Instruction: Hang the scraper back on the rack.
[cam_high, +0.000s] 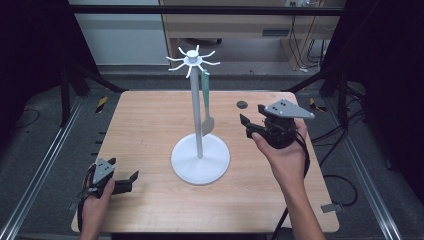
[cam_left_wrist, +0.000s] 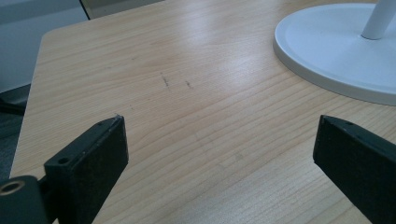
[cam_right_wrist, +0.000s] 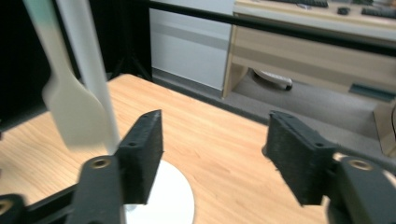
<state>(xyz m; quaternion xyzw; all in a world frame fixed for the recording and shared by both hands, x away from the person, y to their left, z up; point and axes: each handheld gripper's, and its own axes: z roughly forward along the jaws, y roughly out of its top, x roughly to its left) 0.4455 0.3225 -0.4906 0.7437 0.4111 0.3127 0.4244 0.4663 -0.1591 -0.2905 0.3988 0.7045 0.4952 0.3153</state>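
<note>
Roughly in the middle of the wooden table (cam_high: 150, 120) stands a white stand (cam_high: 200, 155), a round flat base with a thin upright pole and a ring of curved hooks at the top. From one of those hooks hangs a spatula (cam_high: 206, 107), with a dark green handle and a pale blade, dangling just beside the pole on its right and ending a little above the base. A small dark round spot (cam_high: 242, 104) sits on the tabletop toward the far right (too small to tell what it is).

The right gripper (cam_high: 248, 126) is held up off the table in the person's right hand (cam_high: 285, 155), to the right of the stand, pointing left toward the pole. Its jaws are spread apart with nothing between them. In the right gripper view the pole and the pale spatula blade (cam_right_wrist: 77, 109) appear blurred at the left, just beyond the left jaw, and the white base shows low behind it.

The left gripper (cam_high: 127, 181) lies low at the near left corner of the table, held by the left hand (cam_high: 95, 197), well apart from the stand and pointing right. Its jaws are also spread wide and empty; in the left gripper view bare wood lies between them, with the edge of the white base (cam_left_wrist: 327, 51) at the upper right.
</note>
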